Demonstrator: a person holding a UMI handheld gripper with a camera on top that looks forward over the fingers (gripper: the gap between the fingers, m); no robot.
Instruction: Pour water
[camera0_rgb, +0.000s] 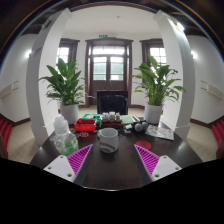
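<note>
While spread wide and holding nothing, tool flanks one white mug on dark worktop; two potted plants beyond.

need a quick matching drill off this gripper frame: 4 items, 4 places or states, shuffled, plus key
Items:
1. mug
2. clear bottle
3. black chair
4. gripper

Places or states:
A. beyond the table, between two potted plants
B. open, nothing held
C. just ahead of the fingers, centred between them, standing on the table
D. ahead of the left finger, to the left of the mug

Pairs: 1-C, 2-D, 3-A, 4-B
</note>
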